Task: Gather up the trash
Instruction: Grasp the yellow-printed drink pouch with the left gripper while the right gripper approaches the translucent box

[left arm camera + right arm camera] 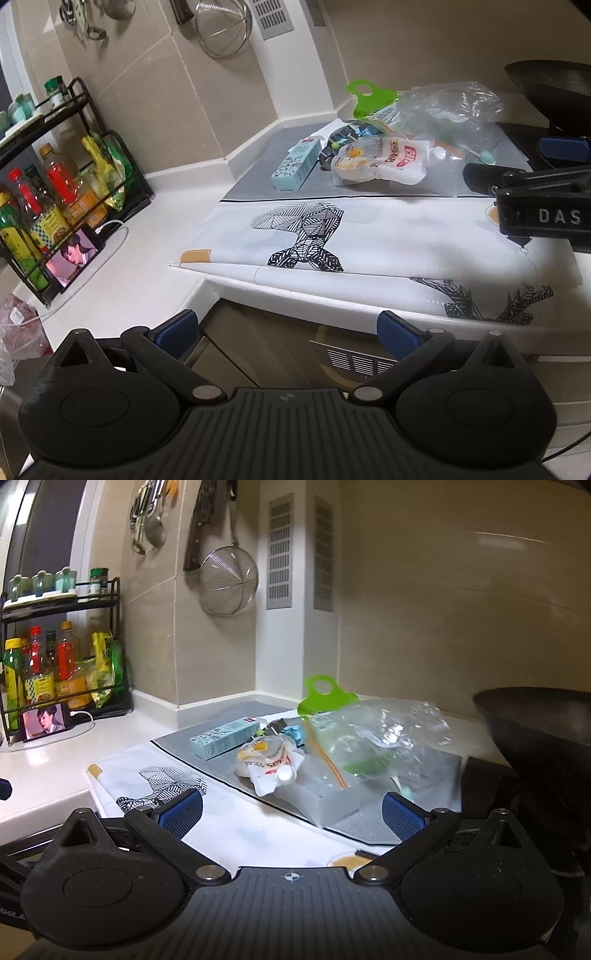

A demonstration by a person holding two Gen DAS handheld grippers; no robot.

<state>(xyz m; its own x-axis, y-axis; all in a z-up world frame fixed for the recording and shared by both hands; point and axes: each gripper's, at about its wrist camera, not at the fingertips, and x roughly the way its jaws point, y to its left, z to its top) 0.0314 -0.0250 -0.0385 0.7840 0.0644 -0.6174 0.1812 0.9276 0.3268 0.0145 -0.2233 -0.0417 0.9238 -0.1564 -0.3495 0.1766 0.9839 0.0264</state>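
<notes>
Both grippers hold nothing. The left gripper [286, 332] hangs off the counter edge with its fingers spread wide. The right gripper [291, 812] has wide fingers too and sits near the trash.

The trash lies in a heap on the grey mat [207, 738]: a white pouch [266, 764], a blue box [225, 736], a crinkly clear bag [373, 738] and a green clip [325, 694].

The clear bag is floppy, so it could slip out or drag the pouch along. The black wok [535, 723] stands close on the right and could get bumped. The bottle rack [74, 177] is well apart.
</notes>
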